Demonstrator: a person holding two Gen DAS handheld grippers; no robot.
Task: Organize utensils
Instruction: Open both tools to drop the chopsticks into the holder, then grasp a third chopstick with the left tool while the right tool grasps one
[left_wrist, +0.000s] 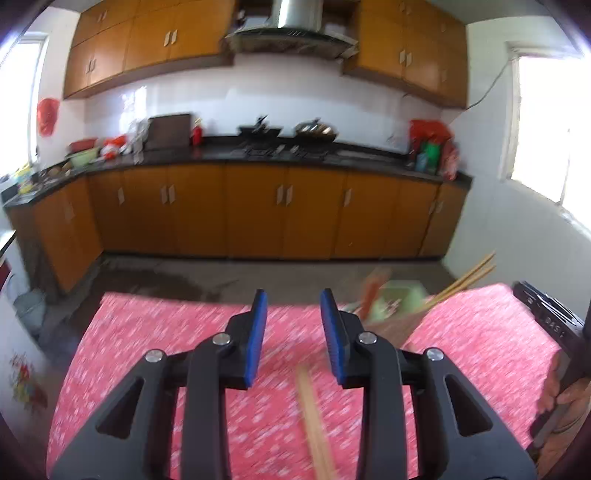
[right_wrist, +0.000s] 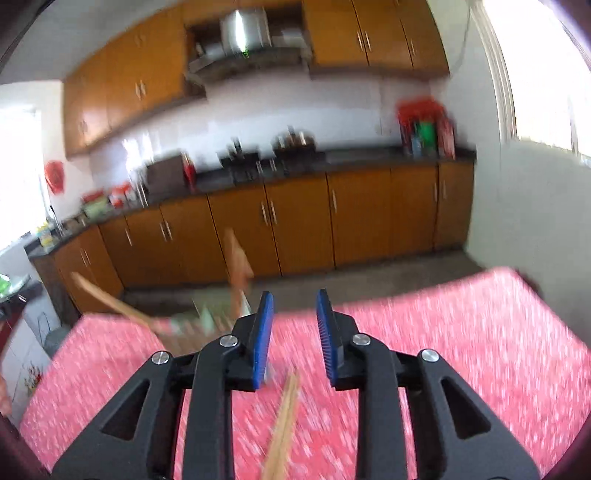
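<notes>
Lengthwise, chopsticks (left_wrist: 314, 417) (right_wrist: 284, 424) lie between each spread gripper (left_wrist: 293, 332) (right_wrist: 294, 334), pointing away across tablecloth (left_wrist: 147, 350).

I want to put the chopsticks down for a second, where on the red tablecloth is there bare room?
The left half of the tablecloth, from the left gripper out to the table's left edge, shows bare. So does the stretch right of the right gripper. It is crowded near the far edge, around the green holder and its utensils, and loose chopsticks lie in the middle.

Pale bare-wood chopsticks (left_wrist: 314, 417) lie on a red patterned cloth (left_wrist: 147, 350); glossy wooden cabinets (left_wrist: 258, 210) behind.
</notes>
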